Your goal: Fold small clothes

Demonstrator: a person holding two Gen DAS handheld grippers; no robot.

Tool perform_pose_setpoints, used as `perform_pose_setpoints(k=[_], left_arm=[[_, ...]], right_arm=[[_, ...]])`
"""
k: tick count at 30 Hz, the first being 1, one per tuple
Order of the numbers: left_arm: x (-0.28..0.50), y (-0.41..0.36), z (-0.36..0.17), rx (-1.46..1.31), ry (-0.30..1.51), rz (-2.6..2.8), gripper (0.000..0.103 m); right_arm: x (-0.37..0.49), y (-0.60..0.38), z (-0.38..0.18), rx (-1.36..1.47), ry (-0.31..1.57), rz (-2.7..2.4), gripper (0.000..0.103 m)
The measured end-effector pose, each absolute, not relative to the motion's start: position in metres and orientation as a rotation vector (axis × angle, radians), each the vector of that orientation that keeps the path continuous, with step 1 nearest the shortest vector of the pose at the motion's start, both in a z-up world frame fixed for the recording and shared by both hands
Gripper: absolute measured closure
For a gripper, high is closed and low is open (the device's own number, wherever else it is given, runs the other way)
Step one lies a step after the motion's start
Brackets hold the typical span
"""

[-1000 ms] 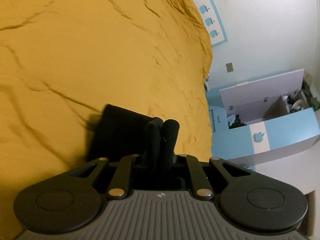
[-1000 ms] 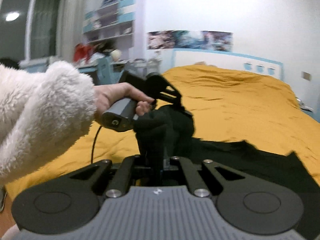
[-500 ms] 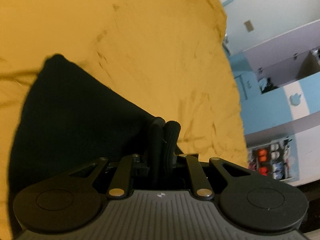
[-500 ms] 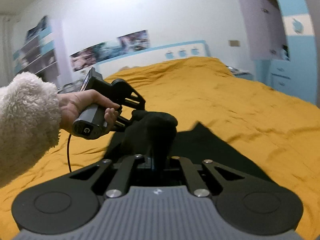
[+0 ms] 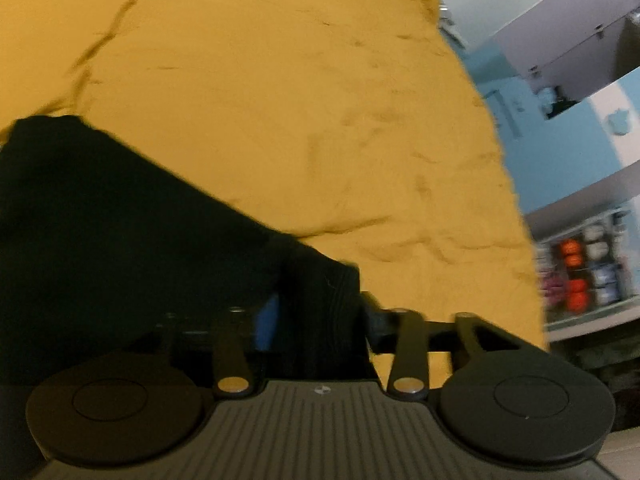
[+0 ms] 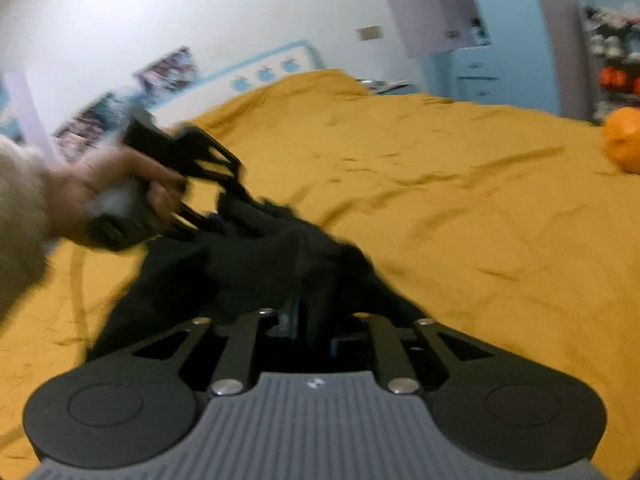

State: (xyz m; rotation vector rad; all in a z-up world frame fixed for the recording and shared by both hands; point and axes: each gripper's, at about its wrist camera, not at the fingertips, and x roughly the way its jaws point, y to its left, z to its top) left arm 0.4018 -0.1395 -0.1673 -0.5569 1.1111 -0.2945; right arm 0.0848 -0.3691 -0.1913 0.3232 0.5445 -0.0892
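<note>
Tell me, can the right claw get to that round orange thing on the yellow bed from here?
Probably not yet. The right claw is pinched on the black cloth garment, so it is busy. The round orange thing sits far off across the yellow bedspread, though nothing lies in between.

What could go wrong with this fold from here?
1. Left gripper: fingers have just been opening with the black garment between them; cloth may snag and pull the fold apart.
2. Right gripper, fingers just easing open, sits buried in bunched cloth: that edge may land crumpled on the yellow bedspread.
</note>
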Motion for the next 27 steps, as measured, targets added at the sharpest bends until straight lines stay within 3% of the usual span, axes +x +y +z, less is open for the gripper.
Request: perform_pose_setpoints(k=[5, 9, 11, 17, 23, 27], left_arm=[[0.369, -0.117, -0.112, -0.530, 0.979, -0.471, 0.048], [0.298, -0.065, -0.090, -0.422, 0.881, -0.520, 0.040], [0.255, -0.039, -0.093, -0.364, 0.863, -0.476, 0.029], [0.152, 0.004, -0.133, -0.349, 0.894, -0.386, 0.029], [0.130, 0.028, -0.169, -0.578, 0.973, -0.326, 0.028], [0.127, 0.035, -0.192, -0.707, 1.005, -0.330, 0.028]], right_arm=[[0.067, -0.373, -0.188, 0.265, 0.534, -0.090, 0.094], [0.061, -0.377, -0.173, 0.177, 0.544, -0.135, 0.077], [0.066, -0.385, -0.166, 0.143, 0.531, -0.113, 0.077], [0.127, -0.405, -0.133, 0.157, 0.442, 0.090, 0.073], [0.240, -0.395, -0.133, 0.224, 0.569, 0.280, 0.072], [0.297, -0.387, -0.152, 0.300, 0.716, 0.318, 0.064]])
